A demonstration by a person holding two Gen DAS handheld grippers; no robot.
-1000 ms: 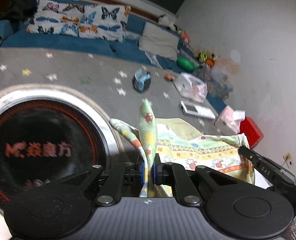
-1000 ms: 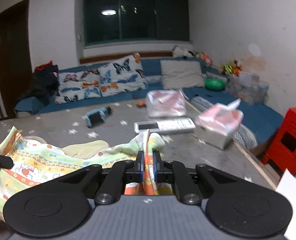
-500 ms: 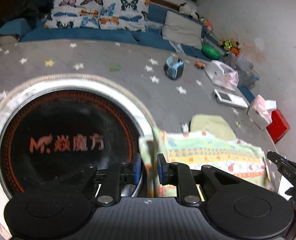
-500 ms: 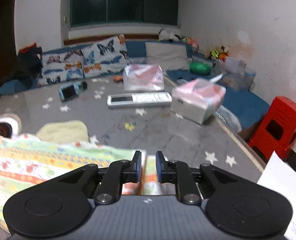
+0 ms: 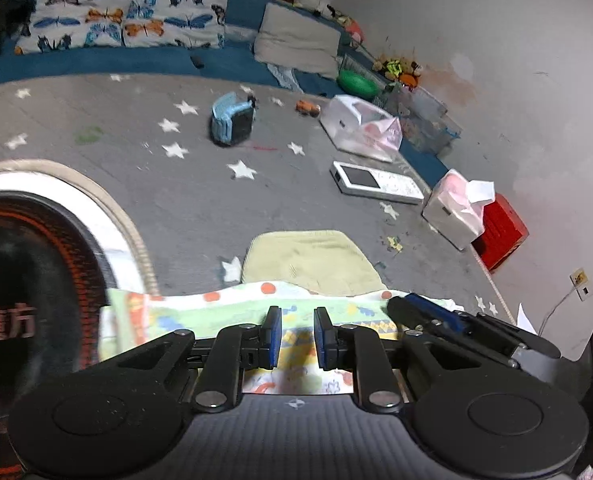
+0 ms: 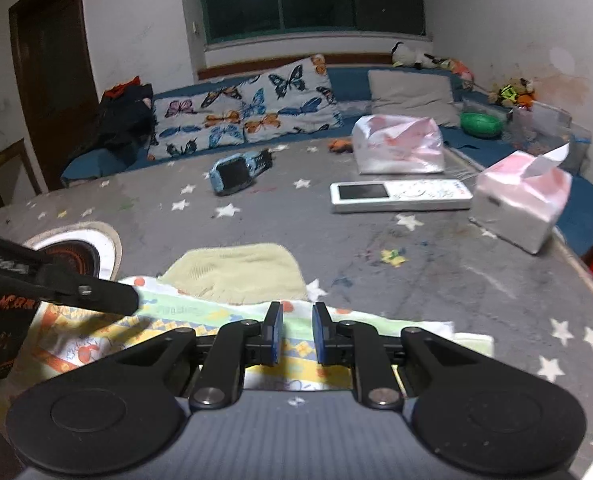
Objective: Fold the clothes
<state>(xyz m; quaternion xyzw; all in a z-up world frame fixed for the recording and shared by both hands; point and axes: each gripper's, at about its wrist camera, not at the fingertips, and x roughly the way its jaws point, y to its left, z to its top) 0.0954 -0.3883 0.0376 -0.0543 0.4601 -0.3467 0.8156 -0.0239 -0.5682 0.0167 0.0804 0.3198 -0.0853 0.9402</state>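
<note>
I hold the left gripper (image 5: 295, 334) and the right gripper (image 6: 295, 332) low over the patterned cloth (image 5: 224, 312), and both now stand with their jaws apart and nothing between the pads. One second ago each gripper pinched a raised edge of this cloth; half a second ago the jaws had begun to part with the fabric slipping out. The release is now complete on both sides.

Position of the work item: the patterned cloth lies flat on the grey star-printed table (image 6: 436, 264), directly under both grippers. Its far edge overlaps the near edge of a pale yellow knitted garment (image 6: 236, 272), which lies just beyond it. On the left side the cloth reaches the rim of the round black-and-orange inset (image 5: 28, 280) in the table. In the right wrist view the left gripper's finger (image 6: 96, 296) crosses above the left part of the cloth, so the two tools sit near each other.

Assessment: I judge that one fold has just been laid down and set. Whether the layers align squarely cannot be confirmed, because both gripper bodies hide the near portion of the cloth.

Next requirement, as a judgement: back both grippers off, inspect the fold line, then take new corners for a second fold. The tissue box (image 6: 520, 200), the white remote (image 6: 400, 196) and the blue toy (image 6: 236, 170) stand well apart and do not obstruct.
</note>
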